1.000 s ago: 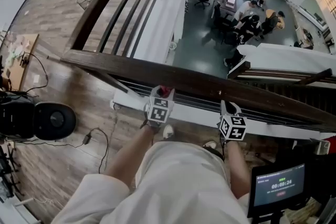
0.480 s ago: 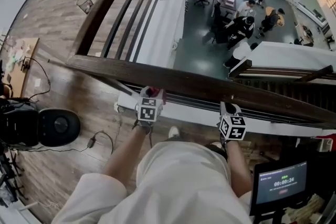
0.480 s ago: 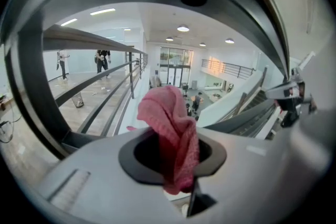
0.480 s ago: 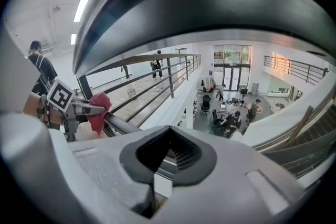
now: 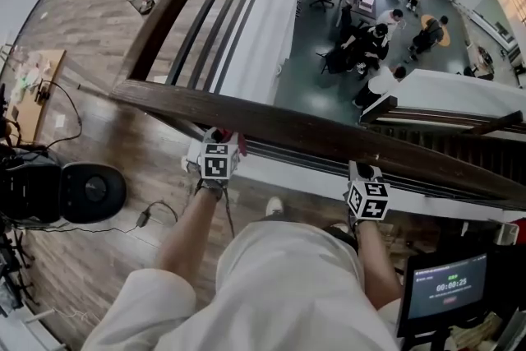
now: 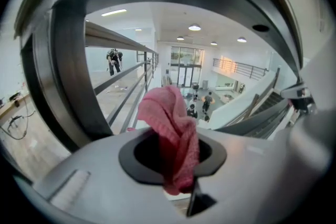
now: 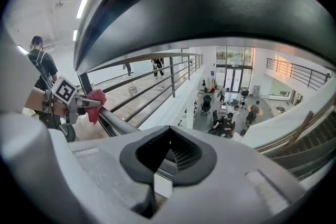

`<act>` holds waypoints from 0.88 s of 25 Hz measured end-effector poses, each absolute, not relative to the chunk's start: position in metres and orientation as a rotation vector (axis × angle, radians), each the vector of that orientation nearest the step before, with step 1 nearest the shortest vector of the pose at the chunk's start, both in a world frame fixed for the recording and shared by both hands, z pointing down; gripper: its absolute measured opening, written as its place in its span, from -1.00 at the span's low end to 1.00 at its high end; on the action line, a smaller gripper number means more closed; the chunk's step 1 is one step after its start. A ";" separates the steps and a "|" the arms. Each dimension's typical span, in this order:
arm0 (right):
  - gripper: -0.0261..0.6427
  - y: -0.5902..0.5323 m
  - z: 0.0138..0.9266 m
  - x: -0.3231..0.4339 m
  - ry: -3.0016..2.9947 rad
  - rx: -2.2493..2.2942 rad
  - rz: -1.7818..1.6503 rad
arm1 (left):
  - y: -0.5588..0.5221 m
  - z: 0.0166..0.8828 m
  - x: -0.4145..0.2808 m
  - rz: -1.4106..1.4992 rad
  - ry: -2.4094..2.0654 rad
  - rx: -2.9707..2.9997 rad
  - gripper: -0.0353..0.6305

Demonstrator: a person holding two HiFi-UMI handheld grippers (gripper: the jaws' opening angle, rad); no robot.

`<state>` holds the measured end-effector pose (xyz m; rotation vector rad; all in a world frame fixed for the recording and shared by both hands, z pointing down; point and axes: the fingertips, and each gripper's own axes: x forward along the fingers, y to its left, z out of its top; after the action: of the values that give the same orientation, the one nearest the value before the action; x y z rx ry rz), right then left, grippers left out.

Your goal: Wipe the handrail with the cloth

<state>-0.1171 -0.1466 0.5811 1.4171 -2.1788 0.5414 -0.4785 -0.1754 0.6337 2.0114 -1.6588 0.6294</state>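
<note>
A dark wooden handrail [image 5: 296, 131] runs across the head view from left to lower right. My left gripper [image 5: 219, 145] is shut on a red cloth [image 5: 228, 136] and holds it against the rail's near side, close to the corner. In the left gripper view the cloth [image 6: 170, 123] bunches up between the jaws of the left gripper [image 6: 173, 157]. The right gripper [image 5: 362, 173] sits further right at the rail's near edge, shut and holding nothing. In the right gripper view, the right gripper [image 7: 168, 157] looks along the handrail [image 7: 118, 124] towards the cloth [image 7: 96, 99].
A second rail [image 5: 177, 4] runs away from the corner at the left. Beyond the handrail is a drop to a lower floor with people at desks [image 5: 370, 37]. A black round device [image 5: 90, 191] and cables lie on the wood floor. A screen [image 5: 448, 292] stands at the lower right.
My left gripper has slid to the left along the handrail with the cloth, towards the corner. The right gripper has stayed in place.
</note>
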 end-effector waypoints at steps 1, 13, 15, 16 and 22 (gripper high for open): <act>-0.91 -0.146 0.581 -0.117 -2.178 1.416 0.541 | -0.176 0.633 -0.484 0.637 -1.665 2.002 -0.62; -0.91 -0.141 0.579 -0.109 -2.179 1.395 0.529 | -0.171 0.636 -0.525 0.995 -1.805 1.946 -0.61; -0.91 -0.140 0.579 -0.109 -2.182 1.389 0.526 | -0.169 0.637 -0.525 1.028 -1.834 1.936 -0.62; -0.91 -0.139 0.579 -0.109 -2.184 1.386 0.525 | -0.168 0.637 -0.524 1.014 -1.840 1.929 -0.62; -0.91 -0.136 0.581 -0.107 -2.203 1.377 0.534 | -0.162 0.634 -0.502 0.825 -1.854 1.923 -0.64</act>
<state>-0.1067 -0.1356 0.5809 1.3772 -2.2031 0.5338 -0.5022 -0.1622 0.6340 1.9228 -1.8536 0.8254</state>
